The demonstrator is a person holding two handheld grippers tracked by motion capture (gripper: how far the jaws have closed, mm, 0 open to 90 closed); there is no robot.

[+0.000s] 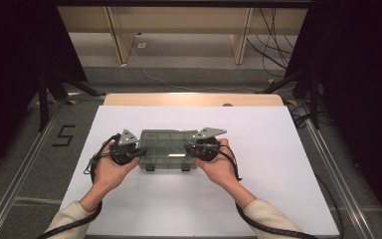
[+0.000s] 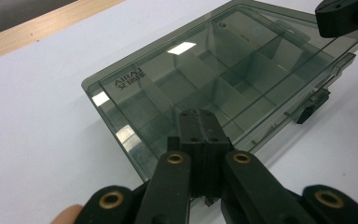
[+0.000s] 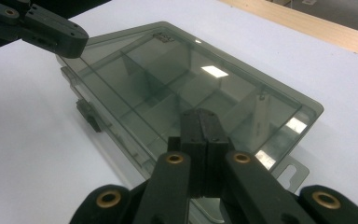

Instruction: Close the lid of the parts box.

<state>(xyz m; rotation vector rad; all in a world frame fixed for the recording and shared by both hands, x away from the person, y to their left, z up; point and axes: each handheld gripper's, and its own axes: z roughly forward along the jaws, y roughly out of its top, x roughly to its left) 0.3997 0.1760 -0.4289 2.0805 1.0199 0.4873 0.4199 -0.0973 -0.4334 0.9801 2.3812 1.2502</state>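
Resting at mid-tabletop (image 1: 129, 209), the smoky compartment box (image 1: 166, 148) lies lid-down between two clenched, empty tools: left tool (image 1: 135, 150) and right tool (image 1: 193, 147). Pushing unevenly could slide or spin it (latches (image 1: 168, 168) face the near edge).

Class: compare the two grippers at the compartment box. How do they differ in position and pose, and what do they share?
The left gripper sits at the box's left end, the right gripper at its right end. The left gripper points right across the lid, the right gripper points left. Both are shut, with nothing between the jaws, over the closed lid.
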